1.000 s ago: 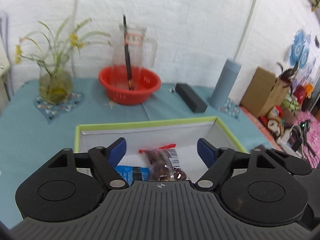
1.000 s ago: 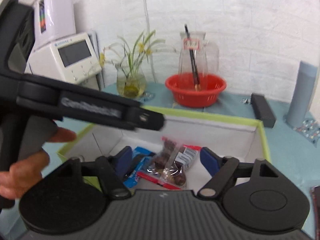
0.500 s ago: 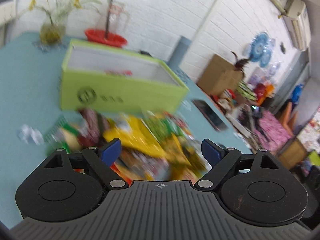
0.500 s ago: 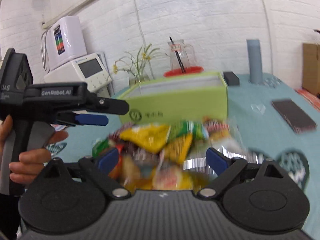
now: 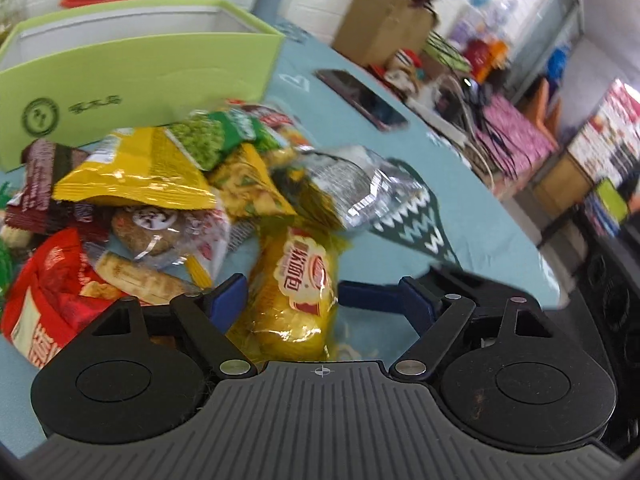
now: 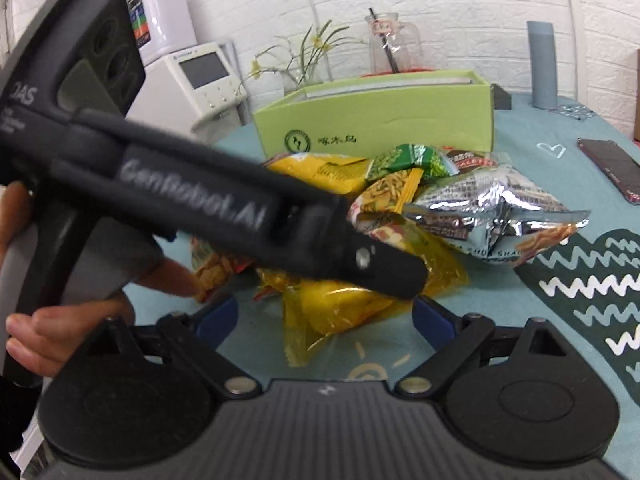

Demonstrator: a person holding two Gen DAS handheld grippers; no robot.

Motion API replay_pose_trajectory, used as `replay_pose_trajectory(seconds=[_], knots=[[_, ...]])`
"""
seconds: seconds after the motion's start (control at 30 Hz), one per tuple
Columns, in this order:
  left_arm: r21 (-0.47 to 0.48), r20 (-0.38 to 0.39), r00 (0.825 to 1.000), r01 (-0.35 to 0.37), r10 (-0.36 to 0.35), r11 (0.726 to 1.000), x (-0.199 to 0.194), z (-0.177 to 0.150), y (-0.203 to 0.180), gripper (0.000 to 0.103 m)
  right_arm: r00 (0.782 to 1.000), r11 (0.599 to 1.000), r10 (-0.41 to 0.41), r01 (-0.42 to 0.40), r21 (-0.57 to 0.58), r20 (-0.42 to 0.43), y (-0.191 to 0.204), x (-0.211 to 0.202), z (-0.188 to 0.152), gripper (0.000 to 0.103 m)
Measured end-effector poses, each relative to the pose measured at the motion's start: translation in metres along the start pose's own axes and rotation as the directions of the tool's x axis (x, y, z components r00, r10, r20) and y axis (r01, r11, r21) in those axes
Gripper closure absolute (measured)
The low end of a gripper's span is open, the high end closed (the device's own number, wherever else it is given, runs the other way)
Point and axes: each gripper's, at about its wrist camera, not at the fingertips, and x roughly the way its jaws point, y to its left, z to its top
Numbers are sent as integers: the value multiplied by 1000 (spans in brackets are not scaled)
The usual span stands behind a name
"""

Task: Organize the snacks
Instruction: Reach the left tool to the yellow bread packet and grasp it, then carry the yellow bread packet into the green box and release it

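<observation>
A pile of snack packets point(image 5: 180, 184) lies on the teal tablecloth in front of a green box point(image 5: 132, 64). My left gripper point(image 5: 320, 300) is open, its blue fingers on either side of a yellow snack packet point(image 5: 298, 288) at the pile's near edge. In the right wrist view the left gripper's body point(image 6: 200, 208) crosses above the pile point(image 6: 420, 200). My right gripper point(image 6: 324, 320) is open and empty, low over the table, with the yellow packet point(image 6: 340, 312) just ahead of it. The green box point(image 6: 376, 120) stands behind the pile.
A phone point(image 5: 360, 98) lies on the cloth to the right of the box. A silver packet point(image 6: 492, 216) sits at the pile's right. Behind the box stand a glass jug point(image 6: 394, 46), a flower vase, a grey cylinder point(image 6: 542, 64) and a white appliance point(image 6: 192, 76).
Both grippers pulled back from above the box and dropped down to the snack pile. The left gripper now straddles the yellow packet, still open.
</observation>
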Motion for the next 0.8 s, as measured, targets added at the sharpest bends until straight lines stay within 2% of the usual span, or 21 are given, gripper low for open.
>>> replay_pose_trajectory(seconds=[0.07,0.13,0.2,0.27,0.37,0.4,0.53,0.57,0.6,0.63,0.67,0.73,0.8], knots=[[17,-22,999,31,-31,999,1,-5,-8,35,1000,1000,-8,8,-17,-15,1,-3,-3,10],[-7,-42,997,62,-62,998,3,-13,-15,35,999,999,-29,28,-31,-14,2,-11,-9,10],[-4,-54,996,77,-77,997,3,-23,-25,39,999,999,-45,45,-31,-17,1,-20,-16,10],[1,-37,998,53,-53,999,1,-24,-31,40,997,997,-72,72,-32,-14,2,-28,-22,10],[5,13,999,-51,51,999,-1,-14,-30,37,994,994,-109,109,-28,13,1,-33,-22,10],[-10,11,998,-61,61,998,1,-11,-27,37,992,992,-121,121,-21,20,-1,-32,-21,10],[-52,-19,1000,-26,25,998,10,-10,-19,41,992,992,-126,125,22,29,-7,-25,-19,10],[-56,-28,999,-26,24,998,14,-11,-18,48,991,991,-131,130,21,27,-7,-23,-18,10],[-59,-43,999,-22,19,998,17,-12,-17,61,991,991,-135,135,20,20,-6,-21,-18,16],[-60,-28,1000,-6,4,998,18,-15,-17,66,991,992,-129,128,18,25,-5,-21,-18,35],[-66,-23,1000,2,-4,998,16,-17,-17,74,988,989,-150,149,10,26,-3,-21,-19,39],[-79,-17,1000,14,-16,997,7,-21,-16,76,988,989,-150,150,-9,27,2,-27,-19,46],[-84,-9,1000,16,-16,996,-6,-28,-16,76,992,991,-128,129,-26,23,10,-32,-18,46]])
